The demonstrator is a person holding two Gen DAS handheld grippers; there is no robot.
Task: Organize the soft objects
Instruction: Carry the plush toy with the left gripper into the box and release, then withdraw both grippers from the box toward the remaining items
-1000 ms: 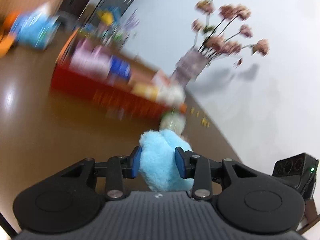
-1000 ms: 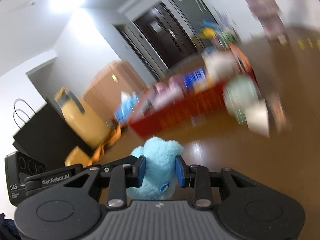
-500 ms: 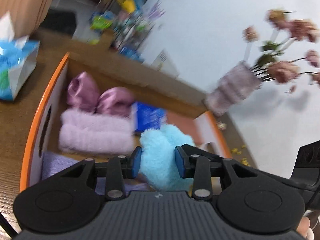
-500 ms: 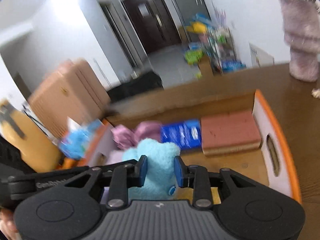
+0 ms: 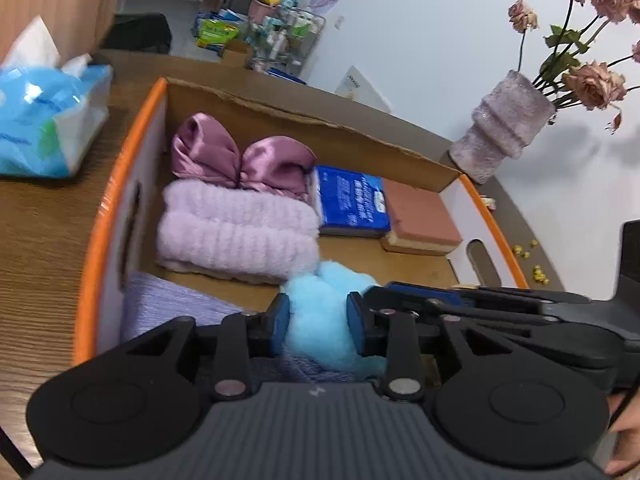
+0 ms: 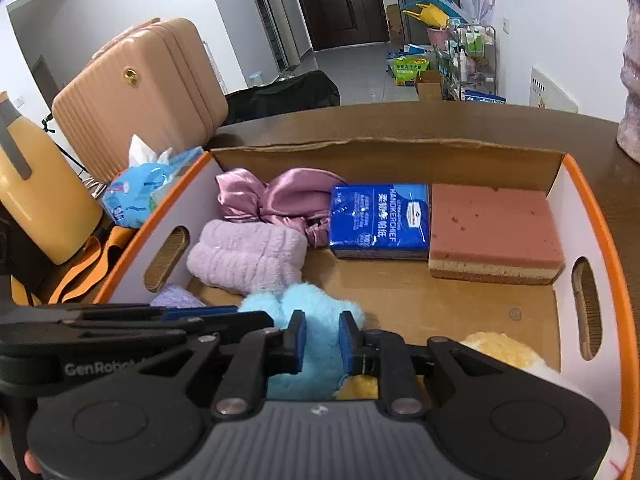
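Observation:
A light blue plush toy (image 5: 340,280) hangs just over the near end of an orange-rimmed cardboard box (image 5: 120,184). My left gripper (image 5: 317,320) is shut on one part of it. My right gripper (image 6: 322,340) pinches another part of the plush toy (image 6: 316,304), and its jaws are closing further into the fur. Inside the box (image 6: 600,220) lie a lilac fluffy towel (image 6: 244,256), a purple satin bundle (image 6: 280,196), a blue handkerchief pack (image 6: 380,220), a pink sponge (image 6: 492,224), a lavender cloth (image 5: 172,304) and a yellow plush (image 6: 500,350).
A blue tissue pack (image 5: 44,120) lies on the wooden table left of the box. A vase of dried roses (image 5: 500,136) stands beyond its right end. A tan suitcase (image 6: 140,92) and a yellow jug (image 6: 36,192) stand off to the left.
Both grippers carried the blue plush from over the bare table to above the box and tipped downward. The right jaws squeezed in a little narrower.

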